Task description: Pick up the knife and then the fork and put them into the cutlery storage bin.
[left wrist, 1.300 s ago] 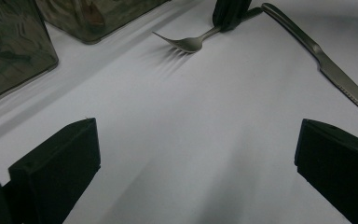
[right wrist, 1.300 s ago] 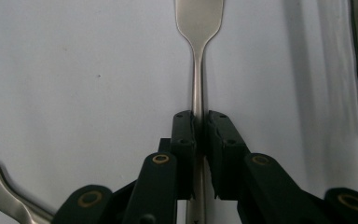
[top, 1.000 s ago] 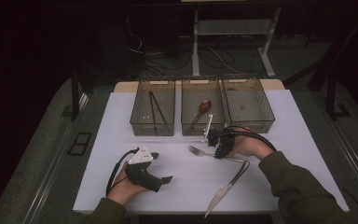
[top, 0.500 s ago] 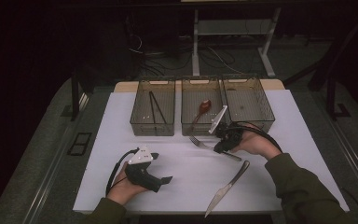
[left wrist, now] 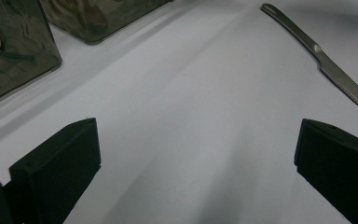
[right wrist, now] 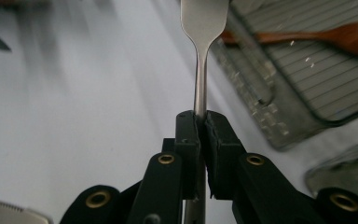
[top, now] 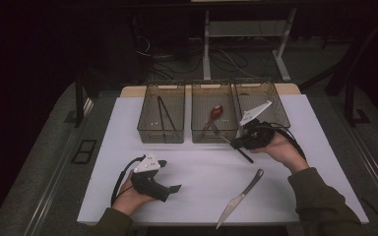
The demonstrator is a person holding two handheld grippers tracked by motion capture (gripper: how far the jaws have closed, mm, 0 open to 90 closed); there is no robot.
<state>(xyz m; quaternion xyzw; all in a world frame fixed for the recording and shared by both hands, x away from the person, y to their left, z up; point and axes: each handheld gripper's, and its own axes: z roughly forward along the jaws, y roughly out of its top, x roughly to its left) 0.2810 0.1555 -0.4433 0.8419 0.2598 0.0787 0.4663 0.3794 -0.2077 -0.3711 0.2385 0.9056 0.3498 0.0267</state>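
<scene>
Right gripper (right wrist: pixel 200 122): jaws pinch the fork (right wrist: pixel 203 28) by its handle, head projecting beyond the tips. Left gripper (left wrist: pixel 196 154): jaws spread, nothing between.

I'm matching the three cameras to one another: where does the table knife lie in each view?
High view: knife lies low, right of centre, slanting.
Left gripper view: knife at upper right, running toward the right edge.
Right gripper view: knife, its serrated blade in the bottom left corner.
Shared landmark: the mesh baskets.
</scene>
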